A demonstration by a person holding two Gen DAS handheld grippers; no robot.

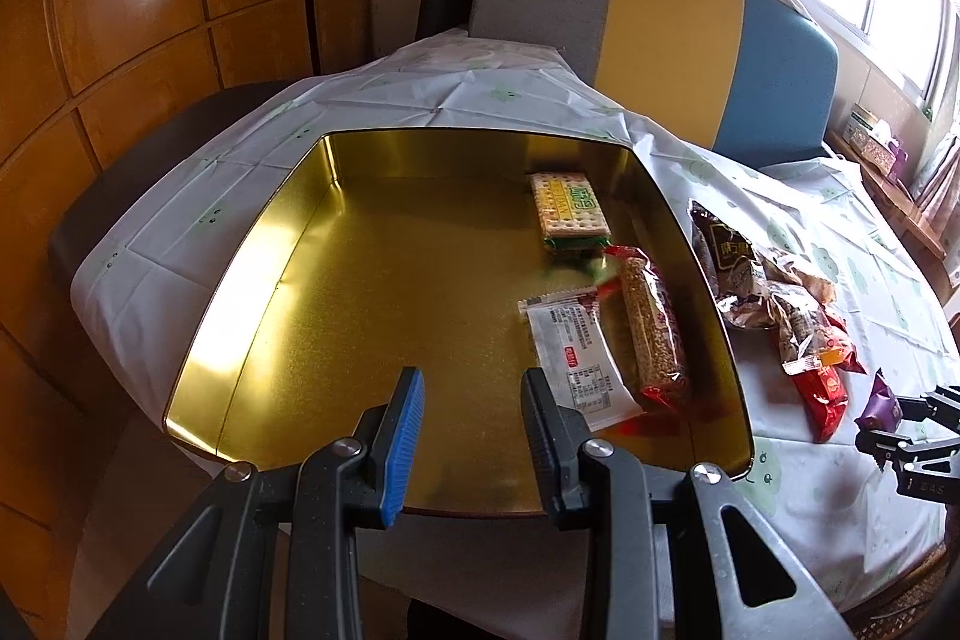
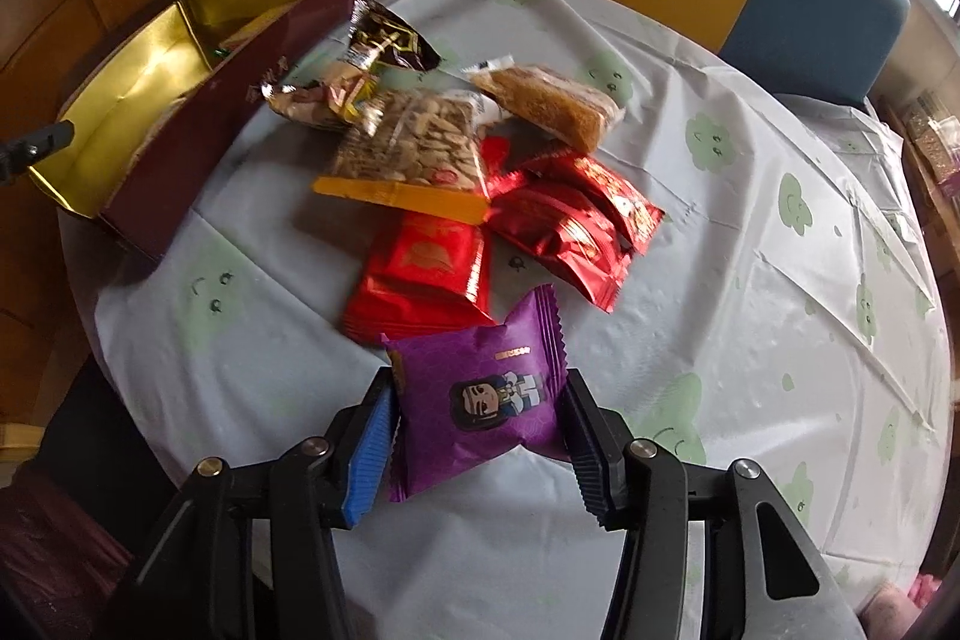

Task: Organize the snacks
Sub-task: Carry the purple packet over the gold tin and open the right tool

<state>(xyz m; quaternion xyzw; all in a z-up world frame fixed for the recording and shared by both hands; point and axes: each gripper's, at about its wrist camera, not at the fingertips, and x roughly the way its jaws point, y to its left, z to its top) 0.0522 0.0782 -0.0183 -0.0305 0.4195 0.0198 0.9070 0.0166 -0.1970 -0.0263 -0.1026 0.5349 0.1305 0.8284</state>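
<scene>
Snacks half sorted: three packets lie in the gold tin [image 1: 372, 280]; right hand-held gripper [image 2: 480, 430] pinches a purple packet [image 2: 480, 400]; left hand-held gripper [image 1: 474, 400], above the tin, is spread, empty; a pile [image 2: 456, 172] beside the tin remains.

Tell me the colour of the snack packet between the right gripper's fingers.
Purple, with a cartoon figure printed on it; the snack packet shows best in the right wrist view.

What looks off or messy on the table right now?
Nothing is spilled or torn. The loose snacks still lie in an overlapping heap on the tablecloth beside the gold-lined tin, which holds only three packs, all along one wall. The right hand-held gripper grips the purple packet cleanly.
</scene>
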